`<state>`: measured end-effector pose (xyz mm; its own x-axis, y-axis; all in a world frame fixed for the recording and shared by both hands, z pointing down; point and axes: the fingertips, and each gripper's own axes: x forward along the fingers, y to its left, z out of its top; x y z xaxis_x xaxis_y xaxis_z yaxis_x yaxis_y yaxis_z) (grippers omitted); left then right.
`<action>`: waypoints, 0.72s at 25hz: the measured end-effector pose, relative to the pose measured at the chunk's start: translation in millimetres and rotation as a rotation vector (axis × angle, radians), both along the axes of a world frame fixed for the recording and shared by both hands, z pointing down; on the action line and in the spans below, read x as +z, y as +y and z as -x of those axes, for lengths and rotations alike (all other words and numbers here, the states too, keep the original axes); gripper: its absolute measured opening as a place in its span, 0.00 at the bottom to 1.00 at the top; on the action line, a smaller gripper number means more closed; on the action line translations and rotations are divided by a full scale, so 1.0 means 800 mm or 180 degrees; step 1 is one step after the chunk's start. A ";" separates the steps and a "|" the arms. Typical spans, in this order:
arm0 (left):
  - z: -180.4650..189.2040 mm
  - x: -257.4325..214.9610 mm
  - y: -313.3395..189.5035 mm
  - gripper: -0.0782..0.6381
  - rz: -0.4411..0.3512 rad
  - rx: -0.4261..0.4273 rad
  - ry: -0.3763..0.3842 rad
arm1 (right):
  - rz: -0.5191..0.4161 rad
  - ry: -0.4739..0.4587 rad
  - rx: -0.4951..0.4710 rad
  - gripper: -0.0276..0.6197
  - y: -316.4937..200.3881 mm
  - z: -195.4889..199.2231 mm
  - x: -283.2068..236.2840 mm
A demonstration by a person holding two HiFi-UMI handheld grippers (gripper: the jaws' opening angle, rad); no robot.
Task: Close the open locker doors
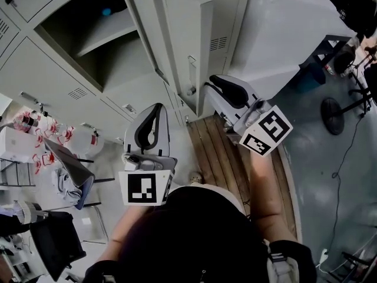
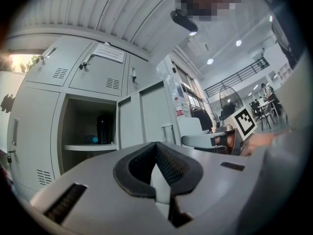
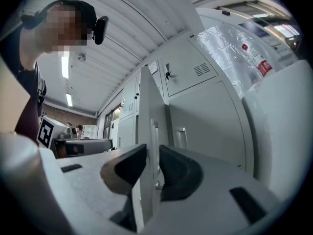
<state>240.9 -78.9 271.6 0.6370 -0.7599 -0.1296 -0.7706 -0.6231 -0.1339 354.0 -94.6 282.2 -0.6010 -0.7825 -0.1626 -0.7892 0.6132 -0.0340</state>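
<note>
right gripper view | r gripper (image 3: 151,151) jaws apart, locker door (image 3: 146,99) edge between | l gripper (image 2: 156,145) jaws together

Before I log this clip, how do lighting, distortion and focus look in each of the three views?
Head view: evenly lit, washed-out colour, sharp; open locker interior shaded. Left gripper view: heavy fisheye, dark corners, ceiling lamps blown out, left tool soft up close. Right gripper view: same fisheye bows the locker door; right tool blurred.
</note>
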 end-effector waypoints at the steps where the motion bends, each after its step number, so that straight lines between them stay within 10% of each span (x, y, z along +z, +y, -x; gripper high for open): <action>1: 0.001 0.001 0.000 0.11 0.0011 -0.0004 -0.0006 | 0.0004 -0.0005 -0.0024 0.15 0.000 0.001 0.000; 18: 0.032 -0.001 0.011 0.11 0.0012 -0.0152 0.0055 | 0.0054 0.0122 -0.0474 0.21 0.012 0.072 0.000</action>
